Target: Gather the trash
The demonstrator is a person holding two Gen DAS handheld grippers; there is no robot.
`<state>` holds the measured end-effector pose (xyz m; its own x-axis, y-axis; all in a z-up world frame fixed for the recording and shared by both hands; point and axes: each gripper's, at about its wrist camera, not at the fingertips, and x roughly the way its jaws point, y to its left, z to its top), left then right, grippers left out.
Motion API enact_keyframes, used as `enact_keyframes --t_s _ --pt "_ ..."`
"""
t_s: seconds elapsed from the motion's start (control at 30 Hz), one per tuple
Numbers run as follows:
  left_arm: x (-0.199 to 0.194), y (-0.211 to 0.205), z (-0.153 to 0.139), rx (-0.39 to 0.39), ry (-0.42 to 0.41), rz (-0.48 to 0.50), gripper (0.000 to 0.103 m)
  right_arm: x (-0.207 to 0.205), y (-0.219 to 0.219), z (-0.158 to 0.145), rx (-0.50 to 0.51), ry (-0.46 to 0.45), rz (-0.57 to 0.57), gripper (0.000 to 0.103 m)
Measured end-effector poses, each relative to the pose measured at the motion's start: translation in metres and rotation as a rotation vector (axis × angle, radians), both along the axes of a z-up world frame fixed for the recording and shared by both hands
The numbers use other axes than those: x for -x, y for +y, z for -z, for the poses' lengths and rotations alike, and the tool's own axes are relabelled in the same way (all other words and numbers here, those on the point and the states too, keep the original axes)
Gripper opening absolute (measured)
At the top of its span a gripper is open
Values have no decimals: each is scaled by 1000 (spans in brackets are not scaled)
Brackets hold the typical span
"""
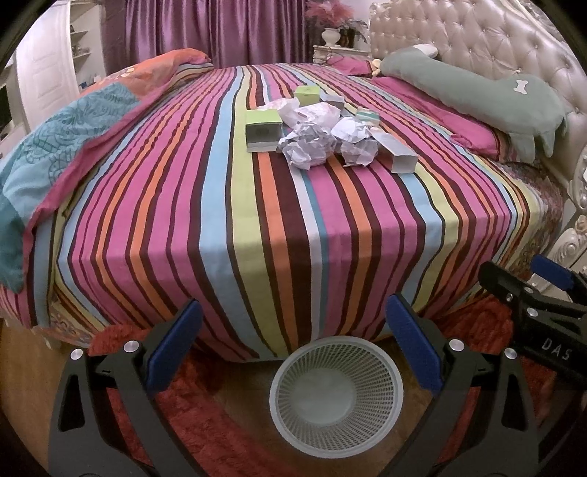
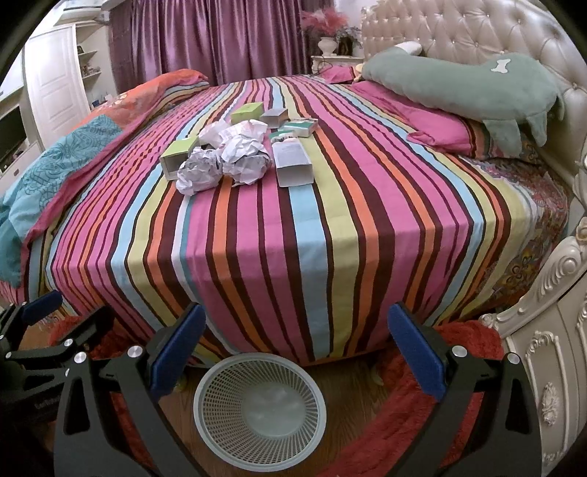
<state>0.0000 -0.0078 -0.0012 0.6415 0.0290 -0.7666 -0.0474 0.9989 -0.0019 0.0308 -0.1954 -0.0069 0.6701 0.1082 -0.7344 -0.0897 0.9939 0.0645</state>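
**A:** Where's the trash?

**B:** I see it heaped on the striped bed (image 1: 256, 205), at twelve o'clock from both my cameras: crumpled paper balls (image 1: 312, 145) in the middle, a green box (image 1: 263, 131) touching them at nine o'clock, a long grey carton (image 1: 398, 154) at three o'clock. More small boxes (image 1: 332, 99) sit behind the pile, toward the headboard side.

**A:** And the bin?

**B:** The white mesh basket (image 1: 336, 425) stands on the floor against the bed's near edge, at six o'clock, with a red rug (image 1: 190, 396) around it. It looks empty from here.

**A:** Your tongs?

**B:** My left tongs (image 1: 293, 348) are spread wide, nothing between the blue pads (image 1: 172, 348), framing the basket. My right tongs (image 2: 293, 348) are likewise gaping and carry nothing; they also show at three o'clock in my left camera.

**A:** Anything else?

**B:** A green dog-shaped pillow (image 2: 458, 88) lies by the tufted headboard (image 2: 495, 33) at two o'clock, and a rumpled quilt (image 1: 55, 146) at nine o'clock.
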Motion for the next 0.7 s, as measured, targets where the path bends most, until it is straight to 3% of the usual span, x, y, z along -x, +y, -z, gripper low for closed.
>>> enact_keyframes --t_s 0.7 --pt "1 -2 2 10 3 2 97 1 -1 2 1 4 -1 95"
